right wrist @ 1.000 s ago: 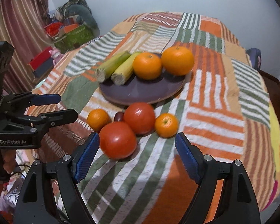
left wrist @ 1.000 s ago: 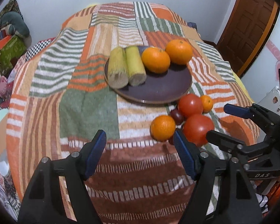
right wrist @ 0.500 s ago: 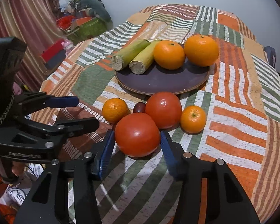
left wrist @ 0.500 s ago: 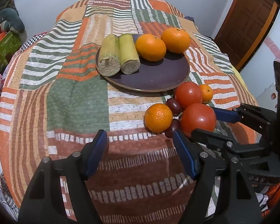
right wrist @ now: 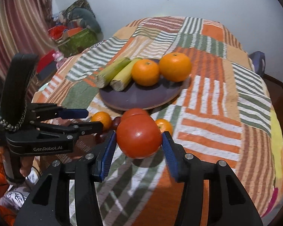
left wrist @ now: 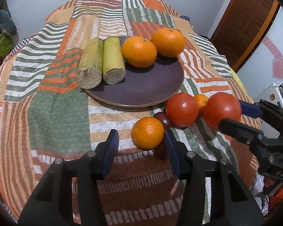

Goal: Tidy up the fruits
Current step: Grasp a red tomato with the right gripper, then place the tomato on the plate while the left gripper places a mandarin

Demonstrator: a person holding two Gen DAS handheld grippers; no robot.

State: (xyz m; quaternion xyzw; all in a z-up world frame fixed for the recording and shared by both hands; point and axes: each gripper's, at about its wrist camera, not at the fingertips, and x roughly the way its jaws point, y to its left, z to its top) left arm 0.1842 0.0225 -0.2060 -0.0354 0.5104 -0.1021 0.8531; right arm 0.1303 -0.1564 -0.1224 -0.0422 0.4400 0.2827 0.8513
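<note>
- Right gripper (right wrist: 139, 146): both blue pads press the flanks of a large tomato (right wrist: 139, 136), which is held clear of the patchwork cloth (right wrist: 207, 101); its shadow falls on the cloth directly below.
- Left gripper (left wrist: 141, 150): jaws closing. A small orange (left wrist: 148, 132) sits at the finger tips, close against the right-hand pad (left wrist: 170, 148) with a gap to the left-hand one; no firm grip shows.
- Just beyond that orange, toward the right gripper: two dark red fruits (left wrist: 162, 119), a second tomato (left wrist: 181, 109) and a smaller orange (left wrist: 201, 101) partly hidden between the tomatoes. All lie on the cloth.
- Ahead of both grippers: a dark plate (left wrist: 147, 86) carrying two cut cane pieces (left wrist: 101, 62) side by side on its left and two large oranges (left wrist: 153, 47) touching at its far edge.
- The near half of the plate is bare.
</note>
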